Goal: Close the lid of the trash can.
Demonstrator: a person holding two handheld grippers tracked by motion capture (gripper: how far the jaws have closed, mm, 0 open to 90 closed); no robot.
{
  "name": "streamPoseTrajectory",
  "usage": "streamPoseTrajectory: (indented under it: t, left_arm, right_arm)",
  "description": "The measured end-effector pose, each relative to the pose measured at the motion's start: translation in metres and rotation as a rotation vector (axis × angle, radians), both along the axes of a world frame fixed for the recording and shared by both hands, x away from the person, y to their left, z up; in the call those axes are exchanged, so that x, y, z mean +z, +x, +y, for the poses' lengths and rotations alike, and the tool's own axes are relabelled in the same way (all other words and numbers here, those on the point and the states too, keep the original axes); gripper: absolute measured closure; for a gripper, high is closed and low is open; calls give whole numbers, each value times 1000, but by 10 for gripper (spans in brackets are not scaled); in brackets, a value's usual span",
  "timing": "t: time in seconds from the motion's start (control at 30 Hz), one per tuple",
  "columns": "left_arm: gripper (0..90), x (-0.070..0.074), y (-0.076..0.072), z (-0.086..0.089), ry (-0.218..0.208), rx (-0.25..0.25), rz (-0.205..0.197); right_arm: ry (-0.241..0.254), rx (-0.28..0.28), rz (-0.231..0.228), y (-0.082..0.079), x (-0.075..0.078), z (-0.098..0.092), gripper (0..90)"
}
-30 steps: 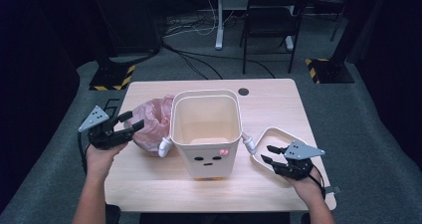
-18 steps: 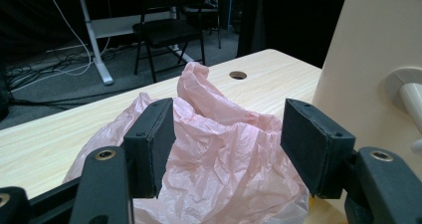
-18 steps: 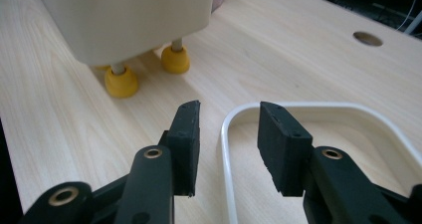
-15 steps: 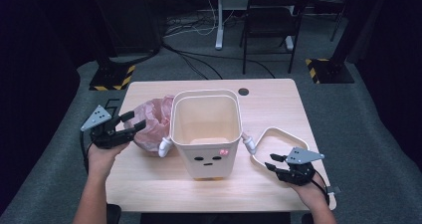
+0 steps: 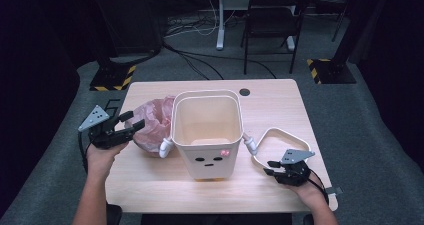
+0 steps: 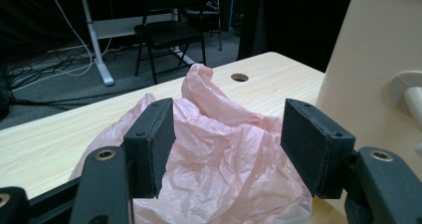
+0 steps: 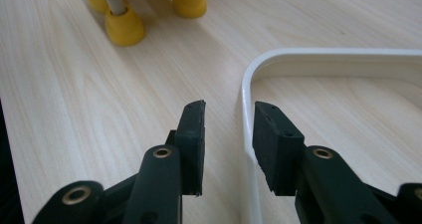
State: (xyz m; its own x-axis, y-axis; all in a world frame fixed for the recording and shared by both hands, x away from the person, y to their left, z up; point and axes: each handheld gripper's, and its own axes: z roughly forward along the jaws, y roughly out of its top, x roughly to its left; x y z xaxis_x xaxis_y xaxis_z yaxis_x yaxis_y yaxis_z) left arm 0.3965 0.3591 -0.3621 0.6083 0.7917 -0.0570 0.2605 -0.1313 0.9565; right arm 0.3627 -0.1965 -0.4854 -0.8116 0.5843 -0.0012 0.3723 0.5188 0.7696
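Table [image 5: 150, 185] of pale wood lies under both your hands, and at its left your left gripper [image 5: 131, 126] hovers with its jaws spread wide, the pink plastic bag [image 5: 151, 124] just ahead of them. In the left gripper view that crumpled bag [image 6: 219, 159] sits between the two black pads [image 6: 149, 144] without either one pressing on it, and the cream wall of the bin [image 6: 368, 69] stands just to its right. In the middle the cream bin [image 5: 207, 135] stands upright on yellow feet [image 7: 122, 27], a small face on its near side, touching the bag on its left. To its right a white ring frame [image 5: 282, 135] lies flat on the wood, just beside the bin. At the right your right gripper [image 5: 272, 167] sits low at the near edge of that frame. Its jaws have just been closing, and the right gripper view shows the frame's rim [image 7: 246, 134] running between the pads [image 7: 191, 134]; a narrow gap shows on each side, so they don't pinch it yet.
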Motion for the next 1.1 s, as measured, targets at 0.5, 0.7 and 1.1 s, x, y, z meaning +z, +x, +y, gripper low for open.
streamPoseTrajectory:
  t: [0.5, 0.7, 1.1]
  left_arm:
    - [378, -1, 0, 0, 7, -1, 2]
    - [377, -1, 1, -2, 17, -4, 9]
    - [377, -2, 0, -2, 20, -2, 11]
  right_arm:
    - [-68, -41, 57, 8, -9, -3, 760]
    - [-143, -35, 92, 12, -16, 3, 813]
    - [-158, -26, 101, 15, -16, 3, 838]
